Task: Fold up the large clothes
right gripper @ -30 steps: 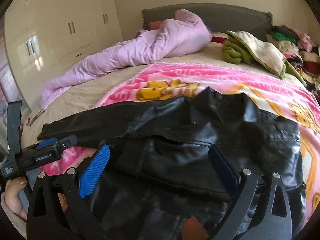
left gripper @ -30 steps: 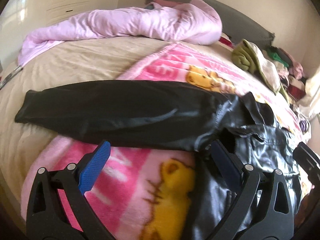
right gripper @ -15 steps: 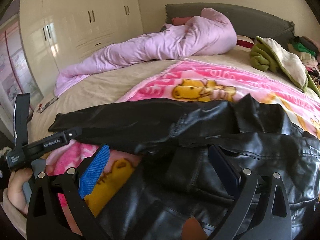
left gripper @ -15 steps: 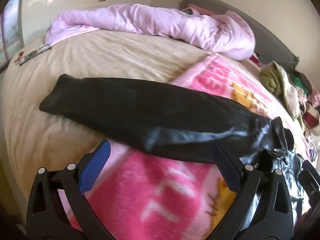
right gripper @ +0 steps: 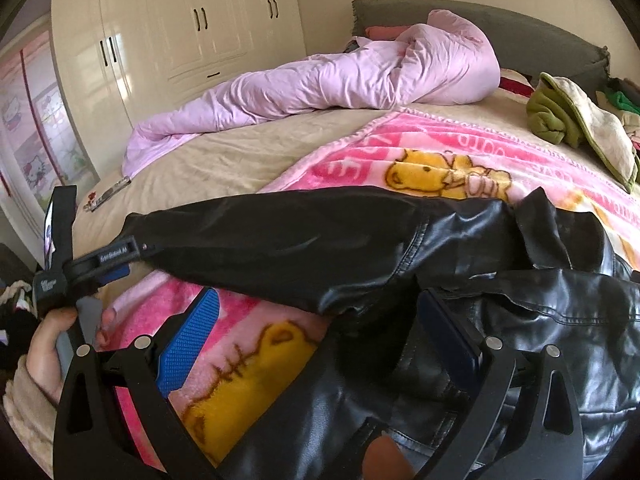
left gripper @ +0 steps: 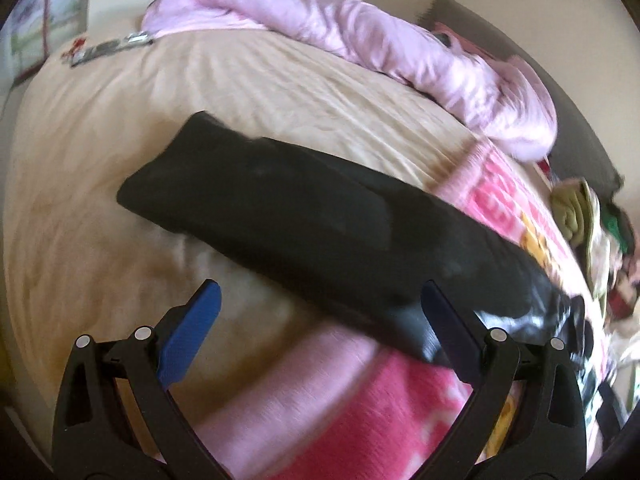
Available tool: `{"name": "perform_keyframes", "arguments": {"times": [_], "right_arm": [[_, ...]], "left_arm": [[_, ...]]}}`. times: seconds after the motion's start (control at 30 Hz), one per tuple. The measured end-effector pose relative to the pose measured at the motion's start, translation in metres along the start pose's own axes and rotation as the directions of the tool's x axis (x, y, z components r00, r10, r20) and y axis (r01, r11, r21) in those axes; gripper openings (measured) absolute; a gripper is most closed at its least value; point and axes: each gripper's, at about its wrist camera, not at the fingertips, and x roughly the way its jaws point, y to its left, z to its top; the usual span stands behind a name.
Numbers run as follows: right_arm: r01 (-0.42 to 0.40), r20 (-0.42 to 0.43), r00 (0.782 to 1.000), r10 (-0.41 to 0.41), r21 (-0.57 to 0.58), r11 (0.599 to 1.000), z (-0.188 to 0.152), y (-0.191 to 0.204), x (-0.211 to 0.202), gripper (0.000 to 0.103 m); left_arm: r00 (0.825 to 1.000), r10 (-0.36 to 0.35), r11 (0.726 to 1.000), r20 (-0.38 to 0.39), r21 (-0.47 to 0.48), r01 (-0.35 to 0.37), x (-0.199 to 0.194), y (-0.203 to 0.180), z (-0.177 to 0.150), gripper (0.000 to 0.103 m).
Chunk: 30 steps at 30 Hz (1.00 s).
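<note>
A black leather jacket (right gripper: 520, 320) lies on a pink cartoon blanket (right gripper: 440, 148) on the bed. Its long black sleeve (left gripper: 300, 224) stretches left across the beige sheet; it also shows in the right wrist view (right gripper: 280, 248). My left gripper (left gripper: 320, 320) is open and empty, just in front of the sleeve's near edge. It also shows from the side in the right wrist view (right gripper: 108, 260), near the sleeve's cuff. My right gripper (right gripper: 316, 328) is open and empty above the jacket's armpit and body.
A crumpled lilac duvet (right gripper: 340, 80) lies along the far side of the bed. A green and cream garment (right gripper: 572, 120) and a clothes pile sit at the right. White wardrobes (right gripper: 180, 32) stand behind. A small flat object (left gripper: 112, 46) lies near the bed's far left edge.
The left gripper has moved left along the sleeve toward its cuff. The right gripper has shifted left and closer to the jacket's shoulder. Both stayed open.
</note>
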Motion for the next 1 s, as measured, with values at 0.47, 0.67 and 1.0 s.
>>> {"name": "perform_keyframes", "arguments": {"times": [0.47, 0.67, 1.0], "right_arm": [[0.010, 0.008, 1.000, -0.010, 0.083, 0.996, -0.014, -0.030, -0.020, 0.099], [0.006, -0.006, 1.000, -0.005, 0.117, 0.993, -0.022, -0.040, -0.028, 0.099], [0.001, 0.026, 1.000, -0.005, 0.163, 0.987, -0.033, -0.060, -0.061, 0.099]], "left_arm": [[0.988, -0.122, 0.989, 0.094, -0.068, 0.129, 0.009, 0.013, 0.027, 0.012], [0.959, -0.206, 0.978, 0.196, -0.003, 0.211, -0.029, -0.013, 0.036, 0.003], [0.882, -0.358, 0.932, 0.307, 0.171, 0.319, -0.109, -0.088, 0.048, 0.002]]}}
